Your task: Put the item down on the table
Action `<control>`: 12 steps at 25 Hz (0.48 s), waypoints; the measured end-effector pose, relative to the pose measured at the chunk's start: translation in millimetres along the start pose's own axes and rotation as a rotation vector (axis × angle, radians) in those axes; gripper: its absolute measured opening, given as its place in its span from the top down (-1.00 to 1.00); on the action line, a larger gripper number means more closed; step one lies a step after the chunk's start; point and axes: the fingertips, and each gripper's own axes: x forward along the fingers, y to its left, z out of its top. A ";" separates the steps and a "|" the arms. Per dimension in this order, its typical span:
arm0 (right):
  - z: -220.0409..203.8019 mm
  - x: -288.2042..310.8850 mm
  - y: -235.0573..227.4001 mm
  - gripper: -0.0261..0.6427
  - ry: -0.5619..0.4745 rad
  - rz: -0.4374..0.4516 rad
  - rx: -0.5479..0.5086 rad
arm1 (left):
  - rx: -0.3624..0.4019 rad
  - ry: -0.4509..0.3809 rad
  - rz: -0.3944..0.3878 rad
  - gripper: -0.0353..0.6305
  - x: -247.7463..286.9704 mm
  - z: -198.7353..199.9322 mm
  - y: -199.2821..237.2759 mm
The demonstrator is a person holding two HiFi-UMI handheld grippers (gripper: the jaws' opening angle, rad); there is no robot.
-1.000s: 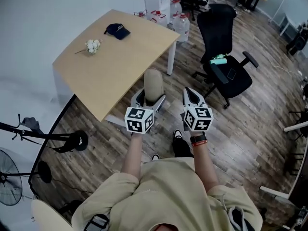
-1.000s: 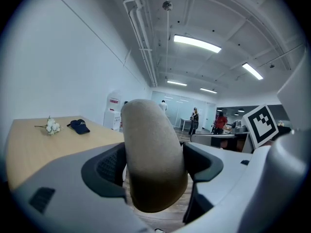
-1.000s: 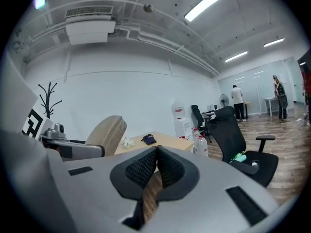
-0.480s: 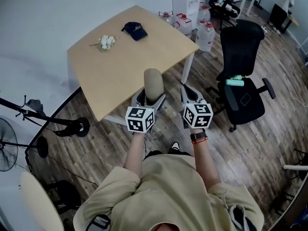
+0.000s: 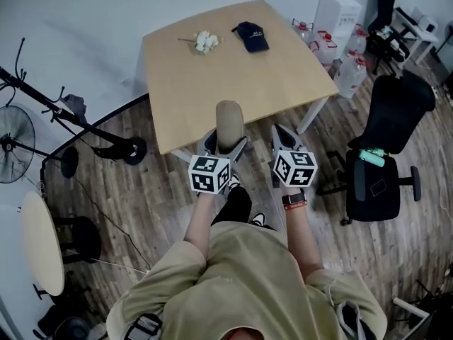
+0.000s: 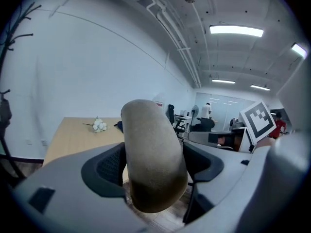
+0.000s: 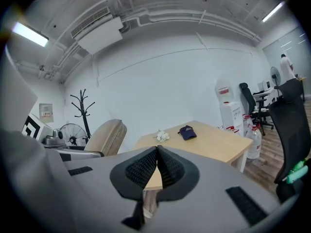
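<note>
My left gripper (image 5: 224, 145) is shut on a beige rounded item (image 5: 228, 125), which stands upright between its jaws; up close the beige item (image 6: 151, 159) fills the left gripper view, clamped by the left gripper (image 6: 153, 166). It hangs over the near edge of the wooden table (image 5: 233, 76). My right gripper (image 5: 283, 139) is beside it to the right, shut with nothing in it; in its own view the right gripper (image 7: 157, 166) has its pads pressed together, and the beige item (image 7: 105, 136) shows at the left.
On the table's far side lie a dark cap (image 5: 251, 35) and a small white flower bunch (image 5: 206, 41). A black office chair (image 5: 382, 161) stands to the right, water jugs (image 5: 351, 74) behind it. A fan (image 5: 15, 145) and a coat stand (image 5: 71, 112) are at the left.
The person has turned and stepped nearer, so the table now lies straight ahead of both grippers. The left gripper still holds the beige item; the right stays shut.
</note>
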 end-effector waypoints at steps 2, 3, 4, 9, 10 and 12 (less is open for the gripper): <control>0.9 23.0 9.6 0.88 0.009 0.032 -0.017 | -0.002 -0.008 0.034 -0.22 1.7 1.4 20.6; 1.3 34.7 14.4 0.88 0.015 0.047 -0.025 | -0.002 -0.009 0.050 -0.22 3.6 1.9 31.5; 2.2 46.6 19.4 0.88 0.022 0.061 -0.035 | -0.003 -0.008 0.064 -0.22 5.9 2.8 43.1; 21.2 106.9 36.7 0.88 0.042 0.112 -0.090 | -0.015 -0.009 0.107 -0.22 27.9 18.6 98.5; 24.9 118.0 38.6 0.88 0.043 0.120 -0.096 | -0.016 -0.005 0.111 -0.22 33.4 21.2 107.3; 29.2 140.1 40.2 0.88 0.052 0.133 -0.099 | -0.015 0.006 0.114 -0.22 46.7 25.2 122.8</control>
